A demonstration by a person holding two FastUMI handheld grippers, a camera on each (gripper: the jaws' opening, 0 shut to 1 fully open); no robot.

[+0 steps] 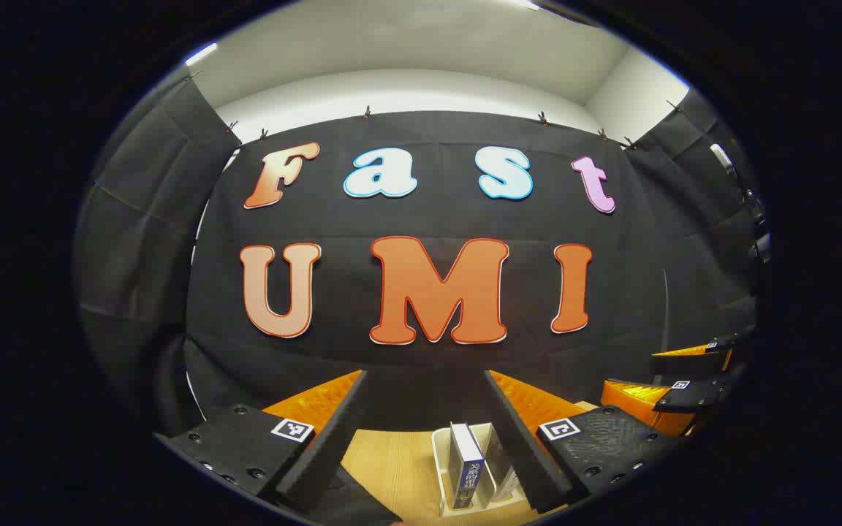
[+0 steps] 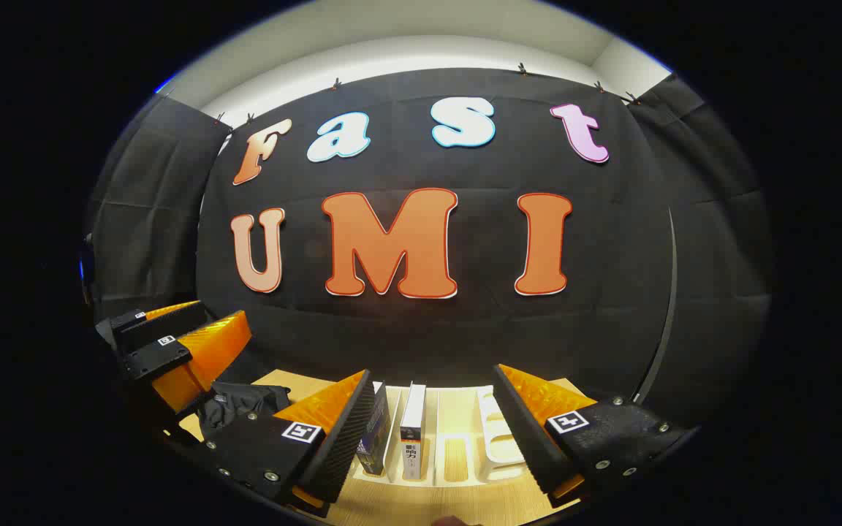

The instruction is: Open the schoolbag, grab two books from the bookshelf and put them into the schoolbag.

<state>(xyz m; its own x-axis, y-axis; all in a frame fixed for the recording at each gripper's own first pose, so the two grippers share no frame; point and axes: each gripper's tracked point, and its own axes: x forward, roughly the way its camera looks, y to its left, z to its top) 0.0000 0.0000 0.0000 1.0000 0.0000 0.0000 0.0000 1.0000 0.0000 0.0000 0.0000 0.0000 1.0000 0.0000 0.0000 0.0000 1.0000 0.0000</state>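
Observation:
My left gripper (image 1: 427,376) is open and held high above the wooden table (image 1: 399,460). Between its fingers, lower down, a white bookshelf rack (image 1: 441,467) holds an upright blue book (image 1: 466,467). My right gripper (image 2: 432,372) is open too, above the same rack (image 2: 498,435). There the blue book (image 2: 373,431) and a white book (image 2: 412,431) stand in neighbouring slots. The black schoolbag (image 2: 242,405) lies on the table to the left of the rack, below the left gripper (image 2: 220,310). The right gripper (image 1: 655,372) shows at the right edge of the left gripper view.
The black cloth wall rises straight behind the table. Several rack slots (image 2: 454,453) right of the white book hold nothing. A dark shape (image 1: 359,504) lies at the bottom of the left gripper view.

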